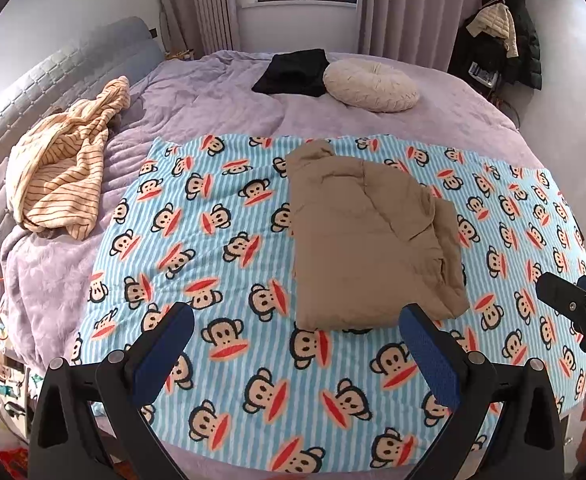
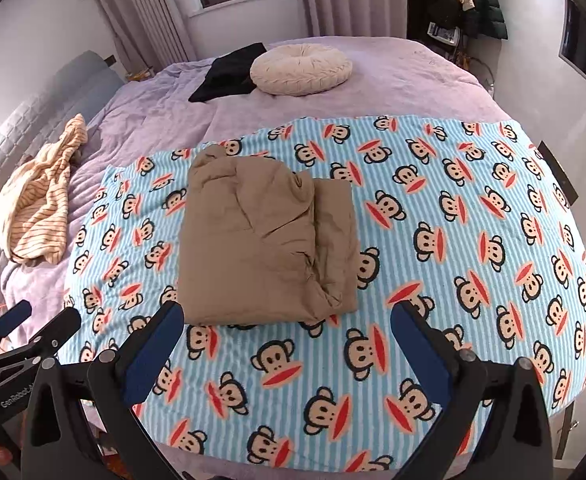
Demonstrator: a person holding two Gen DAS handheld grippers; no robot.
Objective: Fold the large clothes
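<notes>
Now one folded tan garment [image 2: 265, 240] on blanket [image 2: 453, 240]; two claws, left claw [image 1: 296, 338] and right claw [image 2: 287, 334], wide, empty

Left gripper [image 1: 295, 324]: two black, angular finger arms, each faced on its inner side with a dark blue textured pad [image 1: 433, 350]. Round silver screw heads sat at the pivots of the black linkage bars behind the fingers. Right gripper [image 2: 287, 322]: of the same build, with black arms, blue pads [image 2: 155, 350] and silver pivot screws. Seen from the right wrist, the left gripper's black side plate carried white lettering that began "GenRobot"; the rest was cut off.
</notes>
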